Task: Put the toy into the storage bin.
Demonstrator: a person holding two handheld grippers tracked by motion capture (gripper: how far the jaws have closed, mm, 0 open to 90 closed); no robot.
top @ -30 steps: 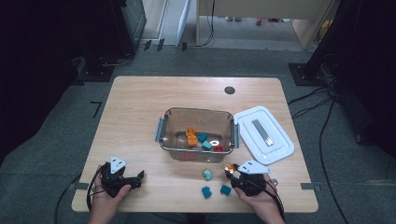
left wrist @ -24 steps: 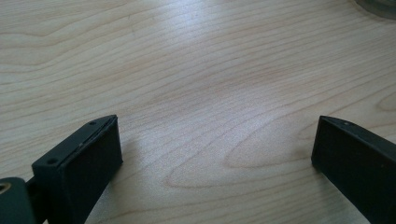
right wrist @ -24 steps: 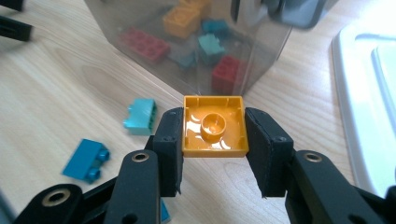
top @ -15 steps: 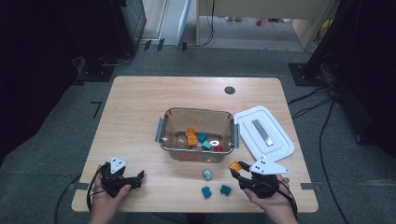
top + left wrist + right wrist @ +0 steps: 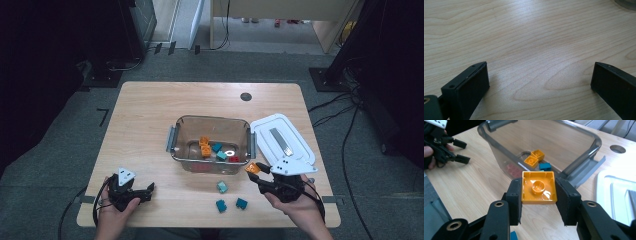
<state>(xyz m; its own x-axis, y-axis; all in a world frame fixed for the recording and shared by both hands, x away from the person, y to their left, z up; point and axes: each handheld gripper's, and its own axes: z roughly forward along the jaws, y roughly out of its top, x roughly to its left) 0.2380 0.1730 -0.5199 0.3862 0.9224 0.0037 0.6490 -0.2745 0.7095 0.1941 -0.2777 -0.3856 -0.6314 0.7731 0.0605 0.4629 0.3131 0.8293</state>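
The wooden table (image 5: 150, 130) takes up most of the scene, and near its middle stands a clear plastic bin (image 5: 212, 145) with grey handles, a few orange, teal and red blocks lying on its floor. Just to the right of the bin, almost touching its handle, a white lid (image 5: 282, 142) lies flat on the table. At the near right edge a hand carries the right gripper (image 5: 254, 170), its jaws clenched on an orange block (image 5: 539, 187) held by two opposite sides, hollow underside facing the gripper's camera. The block hangs above the table just off the bin's near right corner, outside the wall. At the near left corner the left gripper (image 5: 146, 189) rests low by the table top in the other hand, its jaws spread wide with nothing but bare wood between them. On the table between the two hands, nearer the right one, three small teal blocks (image 5: 222, 187) lie loose: one just in front of the bin's near wall, and two side by side closer to the table's near edge.
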